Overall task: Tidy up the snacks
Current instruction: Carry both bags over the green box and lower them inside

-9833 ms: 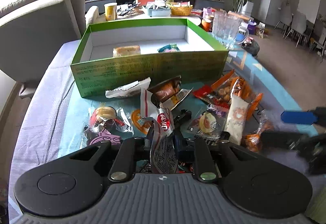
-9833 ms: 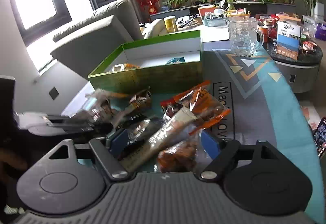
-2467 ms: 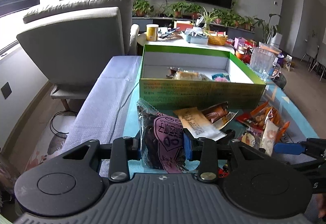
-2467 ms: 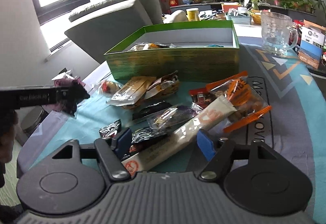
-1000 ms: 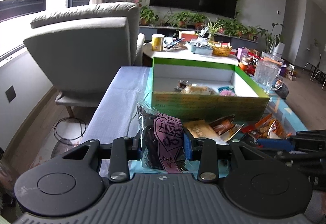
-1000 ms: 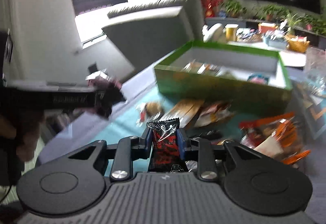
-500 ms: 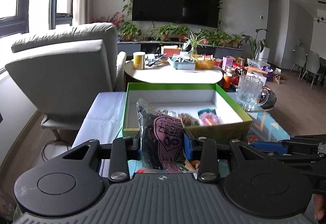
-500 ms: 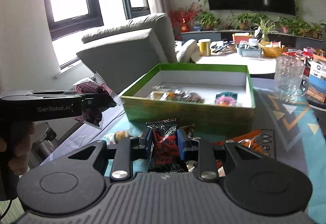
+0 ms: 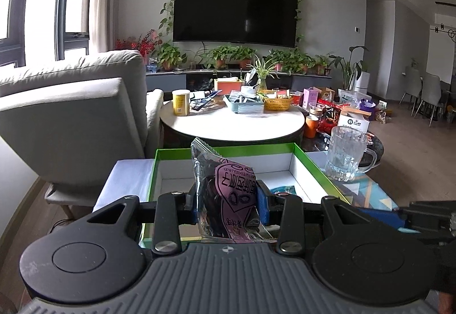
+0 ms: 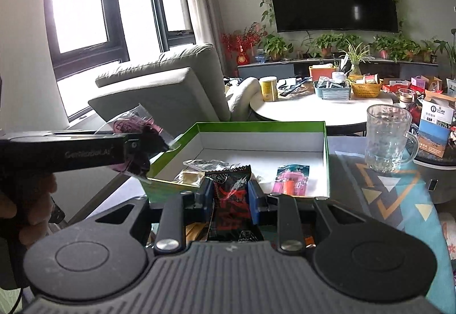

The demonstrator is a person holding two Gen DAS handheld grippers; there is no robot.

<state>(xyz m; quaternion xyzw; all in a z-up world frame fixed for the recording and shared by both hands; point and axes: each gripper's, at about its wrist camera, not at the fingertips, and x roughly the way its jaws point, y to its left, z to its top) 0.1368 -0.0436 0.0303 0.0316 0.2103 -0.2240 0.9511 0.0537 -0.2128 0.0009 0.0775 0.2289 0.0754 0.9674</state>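
My left gripper (image 9: 228, 204) is shut on a clear snack bag with a pink label (image 9: 228, 191), held above the near left part of the open green box (image 9: 228, 147). It also shows in the right wrist view (image 10: 136, 151) at the box's left rim. My right gripper (image 10: 229, 200) is shut on a black and red snack packet (image 10: 232, 200), held over the near edge of the green box (image 10: 326, 160). Inside the box lie a pink packet (image 10: 290, 178), a clear wrapper (image 10: 203, 164) and a yellowish snack (image 10: 189, 177).
A glass mug (image 10: 386, 138) stands right of the box on the patterned cloth (image 10: 399, 200). A grey armchair (image 9: 74, 120) is at the left. A round white table (image 9: 228, 121) with a yellow cup, baskets and clutter stands behind the box.
Both grippers have moved forward and up toward the box with their snacks. The loose snacks on the table have dropped out of view below the grippers.
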